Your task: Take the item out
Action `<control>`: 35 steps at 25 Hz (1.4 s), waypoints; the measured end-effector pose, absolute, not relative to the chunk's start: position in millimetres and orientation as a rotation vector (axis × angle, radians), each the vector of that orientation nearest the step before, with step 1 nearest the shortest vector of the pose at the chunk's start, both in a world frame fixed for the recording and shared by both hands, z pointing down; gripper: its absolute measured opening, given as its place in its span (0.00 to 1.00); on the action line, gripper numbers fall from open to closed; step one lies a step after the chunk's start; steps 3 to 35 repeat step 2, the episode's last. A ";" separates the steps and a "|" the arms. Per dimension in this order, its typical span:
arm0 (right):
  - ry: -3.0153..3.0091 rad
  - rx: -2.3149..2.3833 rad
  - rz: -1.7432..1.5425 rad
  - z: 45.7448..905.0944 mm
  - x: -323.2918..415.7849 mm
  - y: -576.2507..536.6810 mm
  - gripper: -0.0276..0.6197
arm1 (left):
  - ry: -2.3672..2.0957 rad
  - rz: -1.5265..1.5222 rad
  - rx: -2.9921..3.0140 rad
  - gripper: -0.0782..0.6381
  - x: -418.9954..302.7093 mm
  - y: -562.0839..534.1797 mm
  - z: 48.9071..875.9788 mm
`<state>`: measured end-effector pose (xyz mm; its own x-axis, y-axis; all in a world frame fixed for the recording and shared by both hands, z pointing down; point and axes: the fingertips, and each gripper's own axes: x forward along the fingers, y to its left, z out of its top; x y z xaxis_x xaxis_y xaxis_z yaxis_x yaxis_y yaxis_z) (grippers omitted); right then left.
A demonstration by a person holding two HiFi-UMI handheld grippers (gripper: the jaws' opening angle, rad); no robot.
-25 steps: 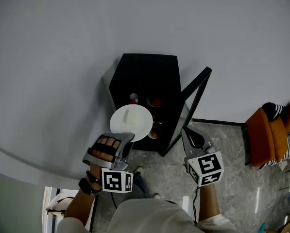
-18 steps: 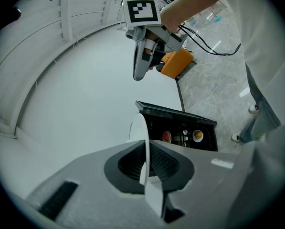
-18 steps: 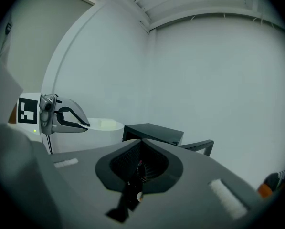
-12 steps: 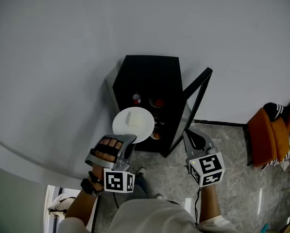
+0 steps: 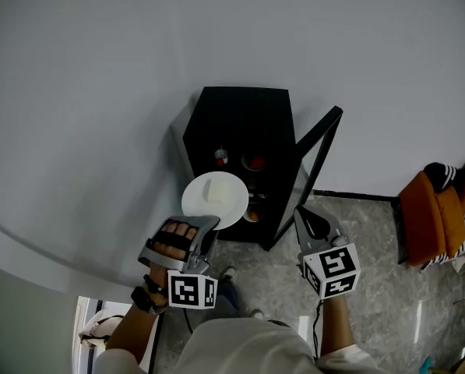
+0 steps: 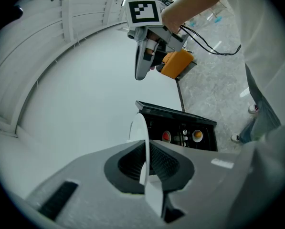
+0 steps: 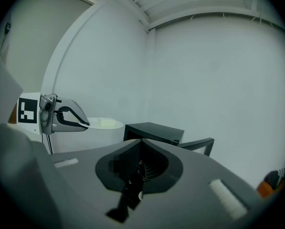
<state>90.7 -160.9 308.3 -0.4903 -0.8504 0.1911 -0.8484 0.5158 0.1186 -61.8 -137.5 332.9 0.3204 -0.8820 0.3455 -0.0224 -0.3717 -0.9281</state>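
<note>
A white plate (image 5: 214,201) carrying a pale block (image 5: 216,190) hangs in front of a black cabinet (image 5: 240,123), outside its open shelves. My left gripper (image 5: 205,224) is shut on the plate's near rim. In the left gripper view the plate (image 6: 138,130) stands edge-on between the closed pads. My right gripper (image 5: 308,215) is shut and holds nothing; it sits by the lower end of the cabinet's open glass door (image 5: 316,150). From the right gripper view the plate (image 7: 103,123) shows at left, in the left gripper (image 7: 80,123).
The cabinet shelves hold a red-topped item (image 5: 220,158), a red bowl (image 5: 253,163) and an orange thing (image 5: 250,214). An orange seat (image 5: 431,216) stands on the grey stone floor at right. A white wall rises behind the cabinet. The person's shoe (image 5: 223,273) is below the plate.
</note>
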 end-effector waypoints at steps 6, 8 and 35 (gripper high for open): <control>-2.530 1.444 -0.008 308.4 92.3 -166.9 0.05 | 0.825 -1.180 -1.676 0.14 -60.1 -143.4 332.8; -2.530 1.444 -0.008 308.4 92.3 -166.9 0.05 | 0.825 -1.180 -1.676 0.14 -60.1 -143.4 332.8; -2.530 1.444 -0.008 308.4 92.3 -166.9 0.05 | 0.825 -1.180 -1.676 0.14 -60.1 -143.4 332.8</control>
